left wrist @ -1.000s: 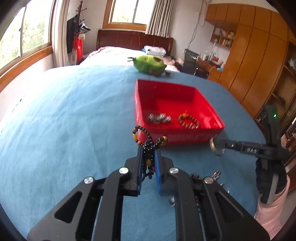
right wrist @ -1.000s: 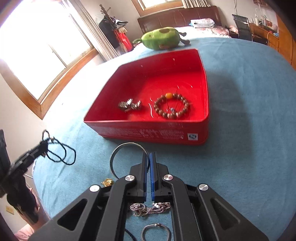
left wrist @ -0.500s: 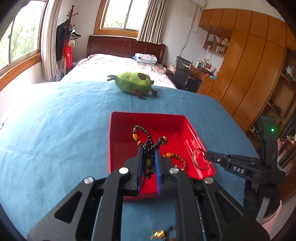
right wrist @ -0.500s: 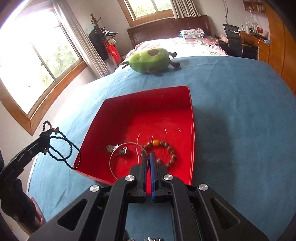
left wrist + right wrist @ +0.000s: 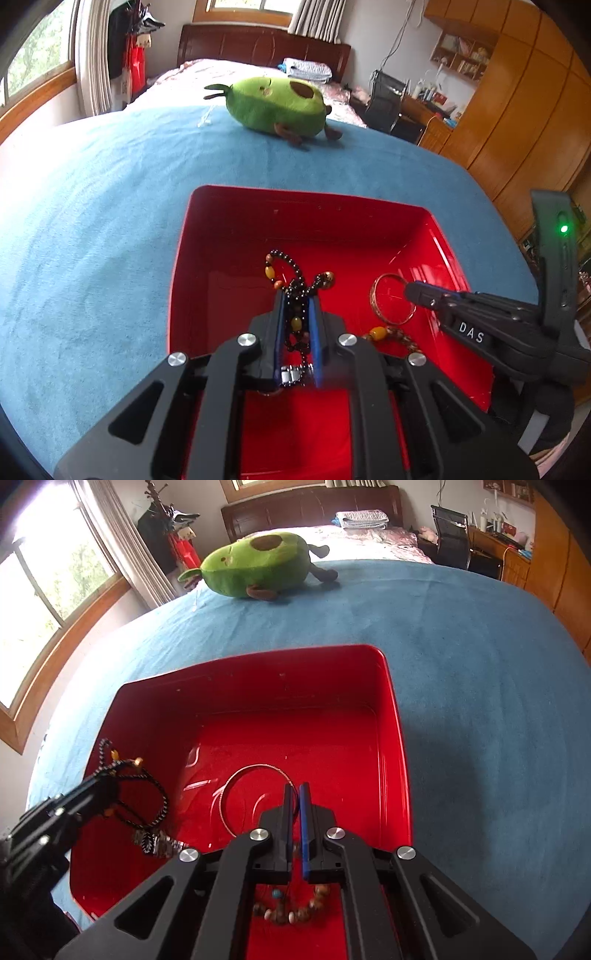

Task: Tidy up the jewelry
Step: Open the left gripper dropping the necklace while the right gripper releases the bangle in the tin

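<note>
A red tray [image 5: 184, 258] [image 5: 399, 746] lies on the blue cloth, and both grippers hover over it. My left gripper [image 5: 295, 299] [image 5: 107, 779] is shut on a black beaded necklace [image 5: 291, 273] [image 5: 155, 805] with amber beads, which dangles into the tray. My right gripper [image 5: 294, 788] [image 5: 410, 290] is shut on a thin metal bangle [image 5: 240, 775] [image 5: 391, 299], held upright above the tray floor. A brown wooden bead bracelet [image 5: 295, 912] [image 5: 380, 332] lies in the tray under the right gripper. A silver chain piece [image 5: 159, 843] rests on the tray floor near the left fingers.
A green avocado plush [image 5: 273, 105] [image 5: 255, 566] sits on the blue cloth [image 5: 92, 221] beyond the tray. A bed, a desk with a chair [image 5: 450, 528] and wooden wardrobes [image 5: 517, 110] stand behind. Windows line the left wall.
Both grippers have travelled forward from the near cloth to above the tray, carrying the necklace and the bangle. The loose jewelry on the cloth has dropped out of view.
</note>
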Demonstrator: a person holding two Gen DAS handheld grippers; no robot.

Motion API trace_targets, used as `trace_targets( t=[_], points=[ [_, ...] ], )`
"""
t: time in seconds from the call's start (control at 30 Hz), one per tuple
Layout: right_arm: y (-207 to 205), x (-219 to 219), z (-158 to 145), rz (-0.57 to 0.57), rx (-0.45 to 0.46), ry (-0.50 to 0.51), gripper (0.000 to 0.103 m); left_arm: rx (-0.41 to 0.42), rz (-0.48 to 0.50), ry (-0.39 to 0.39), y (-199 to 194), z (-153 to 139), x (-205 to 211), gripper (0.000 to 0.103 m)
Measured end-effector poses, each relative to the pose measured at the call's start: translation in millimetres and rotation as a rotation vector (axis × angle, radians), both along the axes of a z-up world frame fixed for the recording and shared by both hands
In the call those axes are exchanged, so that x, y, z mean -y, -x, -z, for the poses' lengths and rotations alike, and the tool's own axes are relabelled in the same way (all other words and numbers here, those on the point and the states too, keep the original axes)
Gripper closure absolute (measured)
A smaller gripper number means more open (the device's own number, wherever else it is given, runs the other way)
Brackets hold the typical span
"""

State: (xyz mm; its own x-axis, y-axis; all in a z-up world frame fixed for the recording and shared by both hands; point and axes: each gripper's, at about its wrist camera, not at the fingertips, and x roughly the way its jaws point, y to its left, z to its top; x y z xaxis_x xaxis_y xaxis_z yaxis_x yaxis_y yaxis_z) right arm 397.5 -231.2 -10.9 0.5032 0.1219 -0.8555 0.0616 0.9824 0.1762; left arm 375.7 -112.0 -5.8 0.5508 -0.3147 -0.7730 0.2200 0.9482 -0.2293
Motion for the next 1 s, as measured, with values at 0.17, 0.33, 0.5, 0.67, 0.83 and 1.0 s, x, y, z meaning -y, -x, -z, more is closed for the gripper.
trace_targets(
  t=[0.17,0.33,0.5,0.67,0.83,1.0],
  points=[
    [-6.6,-8.5,1.1,-0.026,0.013,0.04,0.097,-0.033,-0.008,-0.012,-10.9,7.7,-4.6,0.089],
    [1.3,-8.8,-8.3,-0.032,0.041,0.028,0.096,-0.029,-0.013,0.0,-7.4,2.0,-10.9,0.082],
    [14.7,-4.5,-28.3,-0.029,0.093,0.003,0.096,0.035,-0.02,0.004,11.4,-20.4,-15.6,0.071],
    [31.7,-2.0,-45.0,-0.026,0.126,-0.009,0.096,0.081,-0.033,0.002,34.1,-45.1,-18.7,0.066],
    [56.3,1.9,-53.3,-0.028,0.141,-0.03,0.095,0.111,-0.04,0.013,60.7,-62.5,-22.4,0.046],
    [88.6,4.5,-55.5,-0.038,0.149,-0.031,0.095,0.137,-0.04,-0.013,93.4,-66.9,-28.9,0.032]
  ],
)
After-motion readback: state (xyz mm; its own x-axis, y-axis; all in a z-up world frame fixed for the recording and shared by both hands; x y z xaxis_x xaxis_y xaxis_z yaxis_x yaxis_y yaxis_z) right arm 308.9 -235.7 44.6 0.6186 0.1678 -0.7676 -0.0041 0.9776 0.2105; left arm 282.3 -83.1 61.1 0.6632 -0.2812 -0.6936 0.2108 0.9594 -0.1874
